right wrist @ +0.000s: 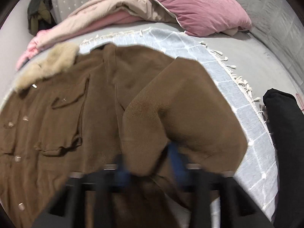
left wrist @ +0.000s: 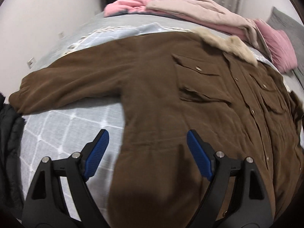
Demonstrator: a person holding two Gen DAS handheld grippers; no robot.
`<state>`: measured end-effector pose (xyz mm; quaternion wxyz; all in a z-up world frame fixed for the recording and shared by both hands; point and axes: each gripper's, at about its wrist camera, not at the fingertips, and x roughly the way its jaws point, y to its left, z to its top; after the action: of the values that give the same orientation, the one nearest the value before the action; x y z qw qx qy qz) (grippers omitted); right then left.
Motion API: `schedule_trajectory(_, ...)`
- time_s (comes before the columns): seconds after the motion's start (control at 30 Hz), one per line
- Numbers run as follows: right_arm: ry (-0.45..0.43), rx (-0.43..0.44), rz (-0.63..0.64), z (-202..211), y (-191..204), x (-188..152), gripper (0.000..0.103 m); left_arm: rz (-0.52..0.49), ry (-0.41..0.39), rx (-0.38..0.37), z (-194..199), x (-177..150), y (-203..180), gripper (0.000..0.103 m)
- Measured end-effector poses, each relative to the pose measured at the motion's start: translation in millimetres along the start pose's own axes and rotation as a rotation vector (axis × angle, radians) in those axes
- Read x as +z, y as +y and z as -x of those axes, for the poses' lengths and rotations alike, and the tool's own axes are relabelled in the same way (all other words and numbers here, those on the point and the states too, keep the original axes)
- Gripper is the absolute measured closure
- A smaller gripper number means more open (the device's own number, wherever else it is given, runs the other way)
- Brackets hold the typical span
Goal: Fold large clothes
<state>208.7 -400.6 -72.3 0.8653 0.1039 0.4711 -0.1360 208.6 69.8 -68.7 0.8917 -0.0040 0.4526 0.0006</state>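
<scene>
A large brown coat [left wrist: 171, 98] with a beige fur collar [left wrist: 226, 43] lies front up on a light blue checked blanket [left wrist: 62, 131] on a bed. Its one sleeve [left wrist: 62, 87] stretches out flat to the left. My left gripper [left wrist: 147, 148] is open, its blue pads over the coat's left side edge, holding nothing. In the right wrist view the coat [right wrist: 79, 114] fills the left, and its other sleeve [right wrist: 176, 102] is lifted and bunched. My right gripper [right wrist: 150, 165] is blurred and shut on that sleeve's end.
A beige and pink pile of clothes [left wrist: 199, 13] and a pink pillow [right wrist: 199, 9] lie at the bed's far end. Dark garments lie at the left edge [left wrist: 9, 136] and at the right [right wrist: 283, 133]. A white wall [left wrist: 47, 19] runs along the left.
</scene>
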Motion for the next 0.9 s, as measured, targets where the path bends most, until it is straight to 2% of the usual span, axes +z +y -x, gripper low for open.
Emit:
schedule_trajectory(0.07,-0.055,-0.04,0.019,26.6,-17.4,9.3,0.095,-0.001,-0.01,-0.03,-1.3,-2.1,-4.6,0.019)
schedule_trajectory(0.2,-0.142,-0.265,0.043,74.9,-66.2,48.8,0.097,0.025,-0.008,-0.103,1.1,-6.2,-4.8,0.019)
schedule_trajectory(0.27,-0.172,-0.374,0.008,89.7,-96.2,71.1,0.097,0.035,-0.016,-0.1,3.7,-6.0,-4.0,0.019)
schedule_trajectory(0.33,-0.207,-0.535,0.008,97.2,-123.9,90.1,0.097,0.043,-0.032,-0.093,5.5,-6.7,-2.8,0.019)
schedule_trajectory(0.47,-0.18,-0.78,0.017,75.0,-174.6,120.2,0.097,0.051,-0.033,-0.086,3.3,-7.2,-0.1,0.019)
schedule_trajectory(0.53,-0.153,-0.838,0.014,57.2,-194.8,126.8,0.096,0.043,-0.028,-0.079,2.2,-7.5,1.2,0.019)
schedule_trajectory(0.6,-0.099,-0.943,-0.002,35.6,-213.3,128.0,0.095,0.036,-0.025,-0.066,1.6,-6.7,1.4,0.019)
schedule_trajectory(0.63,-0.084,-0.986,-0.013,29.9,-220.8,126.7,0.091,0.032,-0.024,-0.061,1.9,-6.3,1.7,0.019)
schedule_trajectory(0.7,-0.086,-0.949,-0.066,31.5,-232.1,122.2,0.086,0.02,-0.015,-0.051,2.1,-5.1,2.0,0.019)
schedule_trajectory(0.73,-0.09,-0.891,-0.103,36.9,-235.9,118.0,0.074,0.012,-0.005,-0.048,2.2,-4.6,1.7,0.019)
schedule_trajectory(0.77,-0.101,-0.825,-0.13,43.6,-237.1,113.7,0.056,0.005,0.002,-0.046,2.6,-4.6,1.7,0.019)
schedule_trajectory(0.8,-0.111,-0.777,-0.14,48.3,-234.9,111.3,0.049,-0.009,0.011,-0.041,4.9,-4.3,0.2,0.019)
schedule_trajectory(0.83,-0.128,-0.715,-0.145,57.1,-231.5,105.6,0.043,-0.017,0.016,-0.036,8.2,-4.3,-0.6,0.019)
schedule_trajectory(0.9,-0.131,-0.596,-0.13,72.4,-219.4,93.7,0.041,-0.029,0.029,-0.036,17.3,-5.9,-1.2,0.019)
